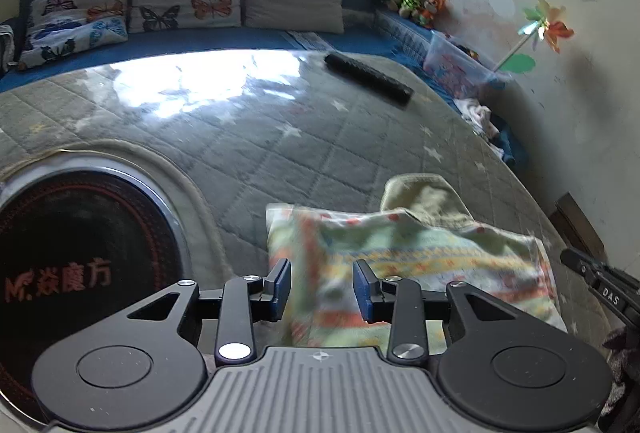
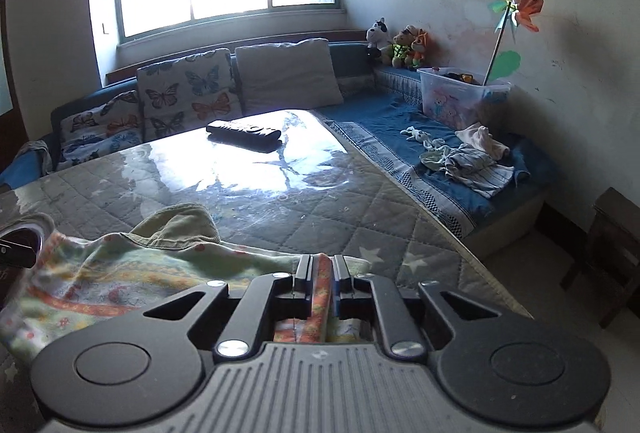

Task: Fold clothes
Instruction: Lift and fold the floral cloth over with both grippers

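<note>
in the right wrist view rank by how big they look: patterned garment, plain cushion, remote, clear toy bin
1. patterned garment, though nearness to the camera inflates it
2. plain cushion
3. clear toy bin and remote look about alike, so unranked

Motion-blurred garment (image 1: 404, 265) (print unreadable), near edge behind the left gripper (image 1: 322, 287)

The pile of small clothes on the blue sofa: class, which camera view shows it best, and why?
The right wrist view: the pile of small clothes lies fully visible on the blue sofa. The left wrist view shows only a squeezed, blurred sliver at the table's far edge.
</note>
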Demonstrator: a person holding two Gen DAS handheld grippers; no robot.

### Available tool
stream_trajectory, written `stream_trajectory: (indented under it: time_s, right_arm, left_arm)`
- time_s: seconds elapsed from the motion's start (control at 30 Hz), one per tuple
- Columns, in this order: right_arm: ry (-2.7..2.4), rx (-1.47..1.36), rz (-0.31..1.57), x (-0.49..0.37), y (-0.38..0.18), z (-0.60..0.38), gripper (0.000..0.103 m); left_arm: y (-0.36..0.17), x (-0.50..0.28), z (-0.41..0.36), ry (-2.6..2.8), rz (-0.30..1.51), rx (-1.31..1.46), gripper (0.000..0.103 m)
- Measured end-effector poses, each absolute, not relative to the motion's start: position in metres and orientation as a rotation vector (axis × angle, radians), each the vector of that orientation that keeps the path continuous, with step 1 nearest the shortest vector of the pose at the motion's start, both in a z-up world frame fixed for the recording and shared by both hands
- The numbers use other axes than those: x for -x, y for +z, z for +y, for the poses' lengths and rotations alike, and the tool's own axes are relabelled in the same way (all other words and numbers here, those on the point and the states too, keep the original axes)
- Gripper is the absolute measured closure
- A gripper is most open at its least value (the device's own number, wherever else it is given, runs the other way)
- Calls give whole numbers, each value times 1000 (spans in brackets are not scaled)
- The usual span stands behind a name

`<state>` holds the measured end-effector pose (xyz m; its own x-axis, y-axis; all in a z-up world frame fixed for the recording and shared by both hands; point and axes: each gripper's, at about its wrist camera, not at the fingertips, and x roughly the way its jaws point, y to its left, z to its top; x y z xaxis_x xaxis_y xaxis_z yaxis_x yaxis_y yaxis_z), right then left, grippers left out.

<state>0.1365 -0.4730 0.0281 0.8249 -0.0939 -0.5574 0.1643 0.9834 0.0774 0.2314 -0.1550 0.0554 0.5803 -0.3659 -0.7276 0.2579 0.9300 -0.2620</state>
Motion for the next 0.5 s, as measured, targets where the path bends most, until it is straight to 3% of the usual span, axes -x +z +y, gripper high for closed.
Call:
stream_trajectory:
  time_s: [0.5]
  right_arm:
    - [35, -157, 680, -195, 6, -427, 90]
  left_arm:
    - [48, -255, -205, -537, 902, 91, 70]
